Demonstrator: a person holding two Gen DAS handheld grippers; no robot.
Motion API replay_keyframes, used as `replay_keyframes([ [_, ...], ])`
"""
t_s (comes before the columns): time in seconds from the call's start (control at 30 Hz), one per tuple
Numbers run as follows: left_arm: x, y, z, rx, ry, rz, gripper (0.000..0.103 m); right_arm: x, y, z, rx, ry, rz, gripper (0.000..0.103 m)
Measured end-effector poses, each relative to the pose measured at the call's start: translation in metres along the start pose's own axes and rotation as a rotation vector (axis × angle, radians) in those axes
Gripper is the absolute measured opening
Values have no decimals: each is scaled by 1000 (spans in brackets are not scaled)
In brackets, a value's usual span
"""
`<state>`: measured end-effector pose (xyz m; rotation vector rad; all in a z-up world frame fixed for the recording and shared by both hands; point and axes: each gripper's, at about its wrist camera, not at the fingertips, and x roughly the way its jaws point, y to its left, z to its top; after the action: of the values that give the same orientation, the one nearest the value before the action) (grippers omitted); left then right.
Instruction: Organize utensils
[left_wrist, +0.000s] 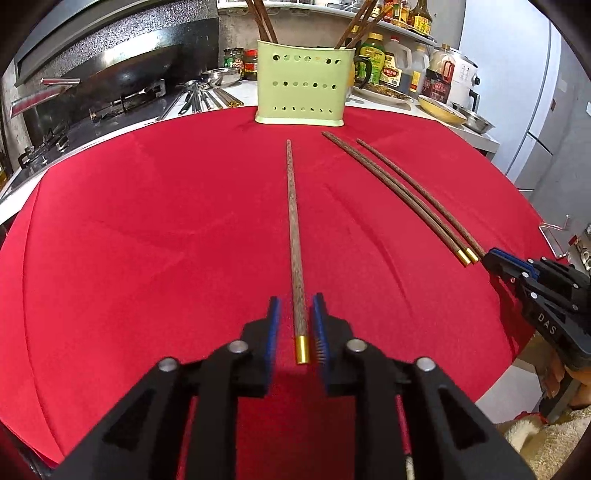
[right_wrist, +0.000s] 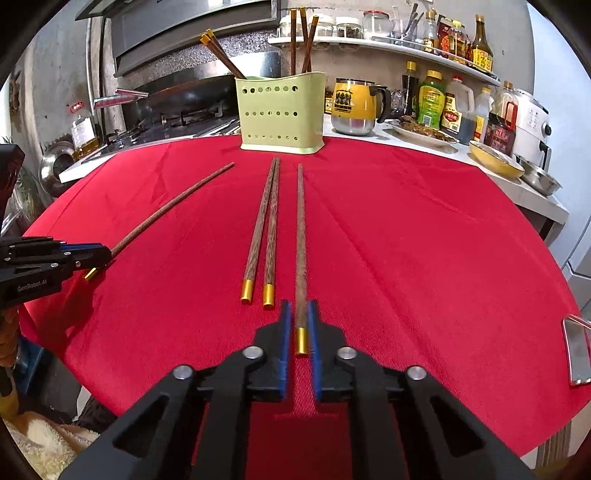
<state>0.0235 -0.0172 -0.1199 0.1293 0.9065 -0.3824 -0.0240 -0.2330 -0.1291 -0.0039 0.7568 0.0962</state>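
Note:
Several brown chopsticks with gold caps lie on a red cloth (left_wrist: 147, 221). My left gripper (left_wrist: 297, 306) straddles the capped end of one chopstick (left_wrist: 293, 221); its pads stand slightly apart from it. In the right wrist view that chopstick (right_wrist: 173, 206) lies at the left, with the left gripper (right_wrist: 105, 254) at its end. My right gripper (right_wrist: 299, 310) is closed on another chopstick (right_wrist: 301, 240) near its gold cap; it shows at the right edge of the left wrist view (left_wrist: 491, 256). Two more chopsticks (right_wrist: 264, 229) lie side by side. A green perforated holder (left_wrist: 303, 83) (right_wrist: 282, 110) holds several chopsticks.
A wok and stove (left_wrist: 122, 81) stand at the back left. Metal spoons (left_wrist: 195, 96) lie beside the holder. A yellow mug (right_wrist: 351, 107), sauce bottles (right_wrist: 430, 98), bowls (right_wrist: 495, 158) and a white cooker (right_wrist: 530, 122) line the back right. A phone (right_wrist: 578, 354) lies at the cloth's right edge.

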Motion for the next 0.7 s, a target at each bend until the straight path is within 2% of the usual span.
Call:
replay_keyframes([
  [0.1, 0, -7, -2, 28, -4, 6, 32, 0, 0, -1, -6, -1, -5, 7],
  [0.2, 1, -13, -4, 53, -17, 33, 32, -1, -2, -1, 1, -2, 0, 7],
  [0.27, 1, -14, -3, 52, -17, 49, 29, -1, -2, -1, 7, -3, 3, 7],
  [0.33, 2, -15, -2, 61, -9, 85, 16, -2, -2, -1, 6, -3, 3, 8],
  [0.4, 0, -14, -3, 62, 2, 91, 13, -1, -1, -1, 7, -2, 4, 7],
  [0.5, -5, -18, -7, 70, 24, 84, 12, -1, -1, -2, 10, -7, 5, 8],
  [0.6, -5, -25, -12, 112, 18, 124, 13, 0, 0, -3, 10, -17, -1, 9],
  [0.7, -5, -26, -12, 124, 9, 137, 8, -1, 2, -4, 7, -24, -10, 8],
])
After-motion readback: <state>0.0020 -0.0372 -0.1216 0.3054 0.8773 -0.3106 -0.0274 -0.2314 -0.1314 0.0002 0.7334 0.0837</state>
